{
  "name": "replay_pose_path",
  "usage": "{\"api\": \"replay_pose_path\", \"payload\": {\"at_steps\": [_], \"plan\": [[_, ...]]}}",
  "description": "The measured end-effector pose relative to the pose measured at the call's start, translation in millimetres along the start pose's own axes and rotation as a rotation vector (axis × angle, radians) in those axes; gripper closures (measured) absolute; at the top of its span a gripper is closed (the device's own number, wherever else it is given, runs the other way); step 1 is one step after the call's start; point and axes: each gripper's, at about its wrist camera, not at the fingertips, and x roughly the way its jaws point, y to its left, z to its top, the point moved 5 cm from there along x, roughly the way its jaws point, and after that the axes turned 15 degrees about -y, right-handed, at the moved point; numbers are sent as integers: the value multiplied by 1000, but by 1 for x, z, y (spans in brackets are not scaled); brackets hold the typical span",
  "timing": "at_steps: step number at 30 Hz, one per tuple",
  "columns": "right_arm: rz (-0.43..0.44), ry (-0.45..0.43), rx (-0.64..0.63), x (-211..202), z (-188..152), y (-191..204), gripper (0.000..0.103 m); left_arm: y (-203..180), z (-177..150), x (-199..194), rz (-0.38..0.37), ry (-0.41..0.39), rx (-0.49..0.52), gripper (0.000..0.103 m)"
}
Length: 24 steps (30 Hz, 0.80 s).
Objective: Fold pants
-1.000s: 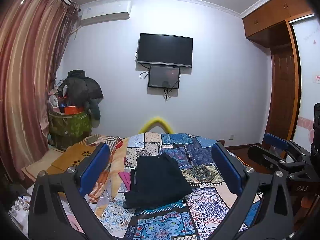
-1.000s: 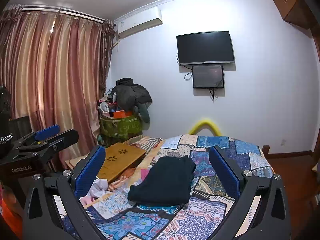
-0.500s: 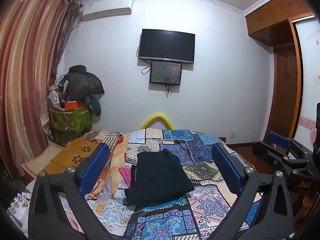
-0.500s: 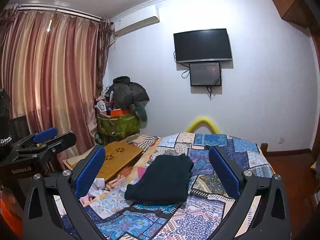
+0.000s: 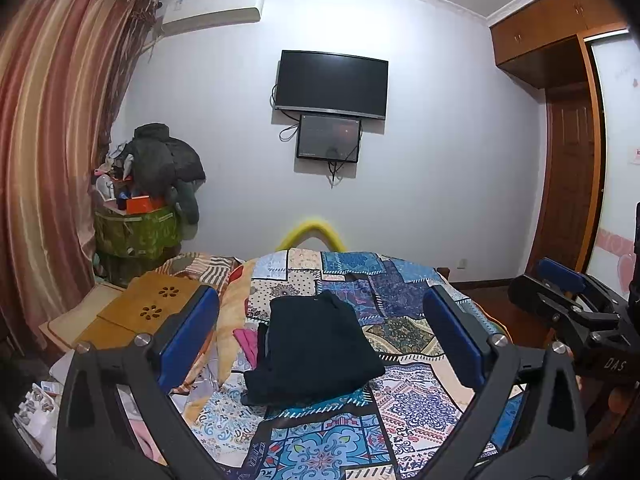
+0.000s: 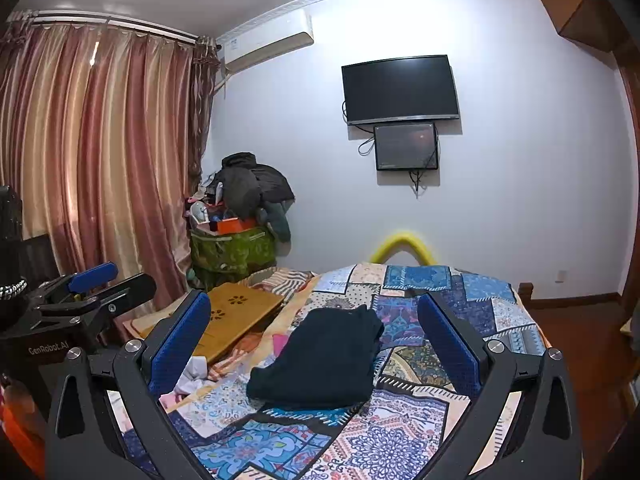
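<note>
1 pair of black fabric pants (image 5: 316,346), folded into a compact rectangular stack, flat on the patchwork-quilted bed (image 5: 404,404). 2 blue-padded tools, left tool (image 5: 320,332) and right tool (image 6: 316,336), both spread apart, empty.

We see a room lit evenly and rather coolly from overhead, out of frame; the white wall (image 5: 440,160) is the brightest surface. The television (image 5: 332,84) throws a soft shadow on the wall just below and left of it. Both fisheye views bend the curtain (image 6: 100,160) and ceiling line, with black vignetting at the corners. Focus is sharp throughout, with no glare.
</note>
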Motion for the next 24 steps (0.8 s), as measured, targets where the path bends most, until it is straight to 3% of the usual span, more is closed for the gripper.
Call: {"api": "replay_pose_path", "payload": {"at_steps": [24], "plan": [[-20,-7,-2,-2,0,-3,0,-8,2,3,-41,15,6,0]]}}
